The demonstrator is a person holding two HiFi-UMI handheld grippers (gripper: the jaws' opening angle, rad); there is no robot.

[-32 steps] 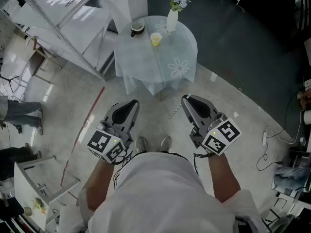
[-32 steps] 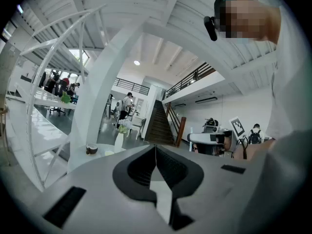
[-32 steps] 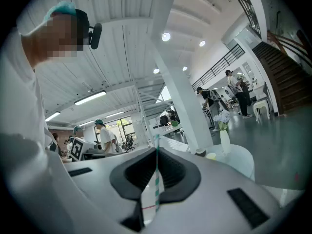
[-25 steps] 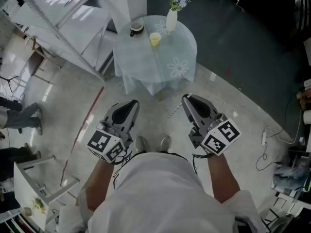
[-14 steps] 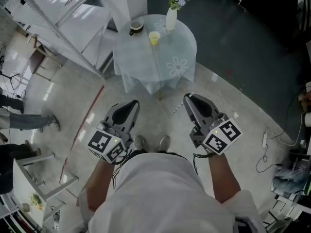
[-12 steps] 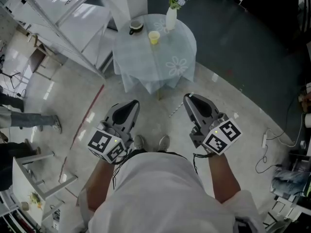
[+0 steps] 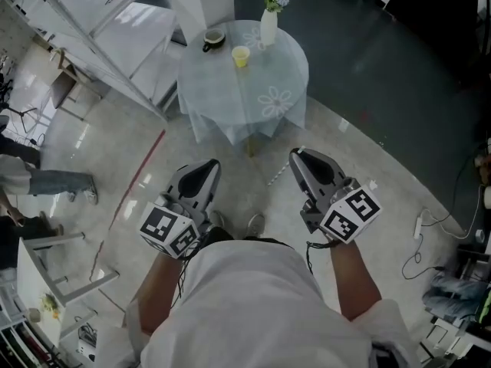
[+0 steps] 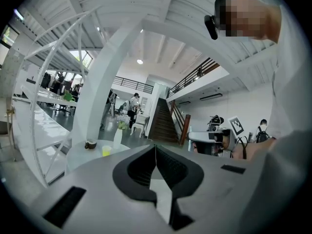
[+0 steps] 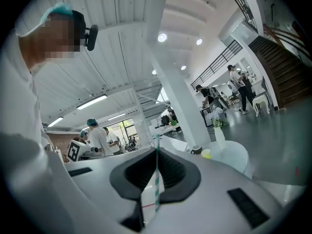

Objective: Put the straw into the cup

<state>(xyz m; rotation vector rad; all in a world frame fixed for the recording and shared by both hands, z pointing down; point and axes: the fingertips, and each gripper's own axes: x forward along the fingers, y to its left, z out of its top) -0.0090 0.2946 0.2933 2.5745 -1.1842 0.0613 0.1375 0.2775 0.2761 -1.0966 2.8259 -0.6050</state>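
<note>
Barely any change: cup (image 7: pixel 241 55) on surface (image 7: pixel 230 94) stays far off at 12 o'clock; right claw (image 9: pixel 157 151) pinches straw (image 9: pixel 156 172), left claw (image 8: pixel 155 147) pressed together, empty. Must walk closer.

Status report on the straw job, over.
Left claw shut, empty. Right claw shut on the straw. Yellow cup on the round table ahead, not reached yet. Nothing seen in the way.

A big open lab hall: staircase (image 8: pixel 163 121), mezzanine railing (image 8: pixel 195 77) (upper level), cap-wearing workers (image 9: pixel 99 137).
</note>
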